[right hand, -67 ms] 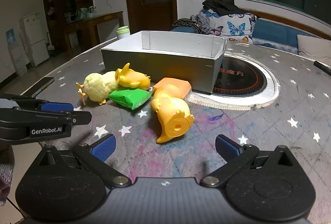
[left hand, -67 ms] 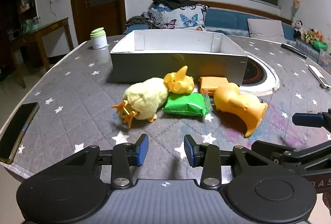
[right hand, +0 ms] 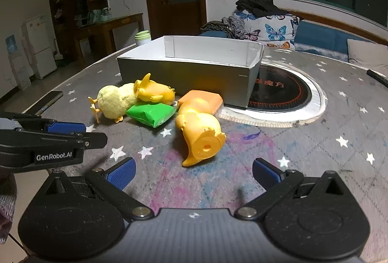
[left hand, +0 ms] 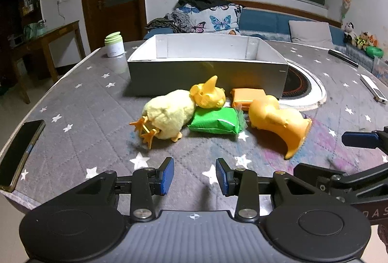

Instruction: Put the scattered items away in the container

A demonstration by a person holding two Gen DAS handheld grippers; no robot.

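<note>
Five items lie ahead of our fingers, outside the box [left hand: 206, 71]: chick [left hand: 167, 115], yellow toy [left hand: 208, 96], green bag [left hand: 214, 121], orange pack [left hand: 247, 95], duck [right hand: 201, 132]. Left gripper [left hand: 194, 175] and right gripper [right hand: 194, 172] spread, empty; all remain to tidy

hand-held gripper [right hand: 192, 173] | black frame | blue pads [right hand: 121, 172] | silver screws

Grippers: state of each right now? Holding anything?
Left gripper: open, narrow gap, holding nothing, above the table short of the toys.
Right gripper: open wide, empty, facing the orange duck.
</note>
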